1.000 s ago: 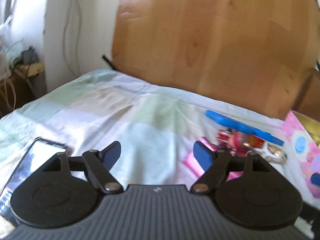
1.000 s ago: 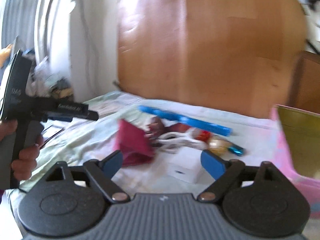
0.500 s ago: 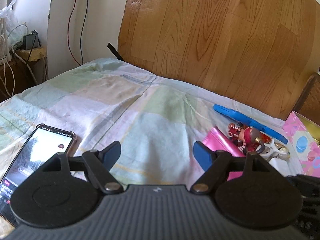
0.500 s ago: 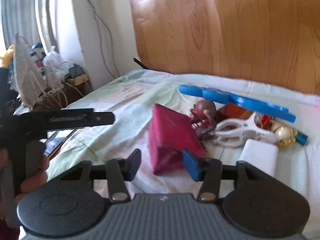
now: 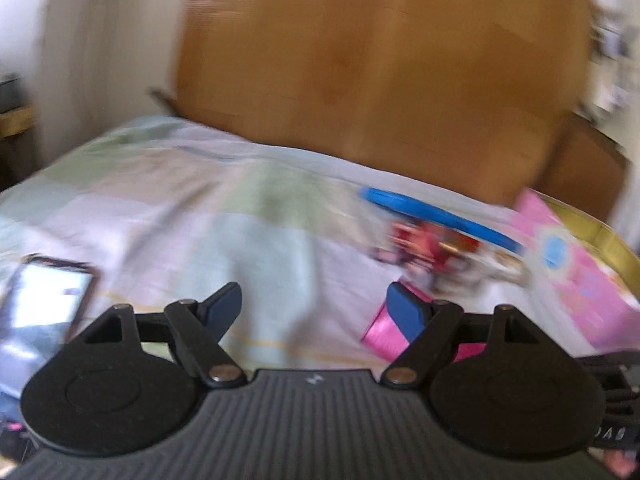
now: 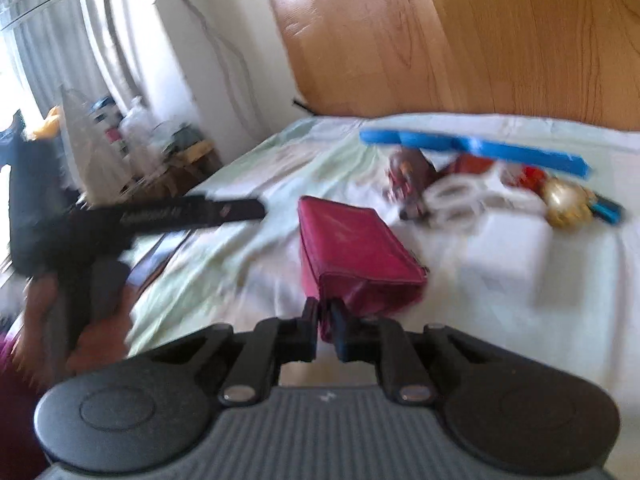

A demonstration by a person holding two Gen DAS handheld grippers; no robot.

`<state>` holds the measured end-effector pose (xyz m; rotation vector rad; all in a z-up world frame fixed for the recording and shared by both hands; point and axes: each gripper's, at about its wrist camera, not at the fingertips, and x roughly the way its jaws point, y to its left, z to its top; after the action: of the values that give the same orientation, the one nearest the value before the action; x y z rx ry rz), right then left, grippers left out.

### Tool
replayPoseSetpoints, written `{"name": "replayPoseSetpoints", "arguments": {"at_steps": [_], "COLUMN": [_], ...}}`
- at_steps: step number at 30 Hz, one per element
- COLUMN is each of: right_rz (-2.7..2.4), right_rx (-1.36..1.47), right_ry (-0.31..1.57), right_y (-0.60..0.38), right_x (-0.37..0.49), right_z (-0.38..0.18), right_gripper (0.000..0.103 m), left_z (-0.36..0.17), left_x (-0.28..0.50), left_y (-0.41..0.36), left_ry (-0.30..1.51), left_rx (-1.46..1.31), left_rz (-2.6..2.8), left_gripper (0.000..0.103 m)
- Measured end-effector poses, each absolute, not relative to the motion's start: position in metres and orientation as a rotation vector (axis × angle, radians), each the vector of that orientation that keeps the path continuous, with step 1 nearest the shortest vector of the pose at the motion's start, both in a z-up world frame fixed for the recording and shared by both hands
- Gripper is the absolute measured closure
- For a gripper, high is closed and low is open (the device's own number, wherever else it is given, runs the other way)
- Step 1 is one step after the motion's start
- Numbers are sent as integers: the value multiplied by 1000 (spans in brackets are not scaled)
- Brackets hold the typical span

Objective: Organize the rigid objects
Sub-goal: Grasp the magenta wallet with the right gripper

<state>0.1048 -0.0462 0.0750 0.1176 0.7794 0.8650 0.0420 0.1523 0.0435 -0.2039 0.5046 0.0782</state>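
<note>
Right wrist view: your right tool point(image 6: 327, 326) pinches the magenta pouch's point(image 6: 356, 256) corner; left tool point(image 5: 316, 312) gapes empty; clutter on the bed point(image 6: 248, 216) remains unsorted.

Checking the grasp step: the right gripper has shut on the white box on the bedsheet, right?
Not the white box. The right wrist view shows the right gripper shut on the near corner of the dark pink pouch on the bedsheet.

A bed point(image 5: 168, 208) with a pale patchwork sheet stands against a wooden headboard point(image 5: 380, 64). A lit phone point(image 5: 44, 300) lies on the sheet at its left edge. Beside the bed, cables point(image 6: 224, 56) run down the white wall above what may be a cluttered low stand point(image 6: 176, 160), blurred.
</note>
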Motion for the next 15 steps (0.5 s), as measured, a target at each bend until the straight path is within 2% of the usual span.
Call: {"name": "replayPoseSetpoints", "arguments": {"at_steps": [8, 11, 13, 15], "right_rz": [801, 743, 749, 760], "right_rx": [90, 71, 76, 62], "right_ry": [763, 730, 719, 699], "right_y": [-153, -168, -170, -167], "right_x": [59, 52, 50, 48], "right_z": [81, 82, 81, 79], "right_gripper": [93, 87, 72, 70], "left_z": [33, 32, 30, 27], "left_x": [22, 19, 17, 22], "left_y": [98, 81, 72, 66], "left_ry": [501, 509, 519, 551], "left_rx": [-104, -84, -73, -59], "left_rz": [-363, -462, -490, -492], "left_gripper": [22, 22, 23, 26]}}
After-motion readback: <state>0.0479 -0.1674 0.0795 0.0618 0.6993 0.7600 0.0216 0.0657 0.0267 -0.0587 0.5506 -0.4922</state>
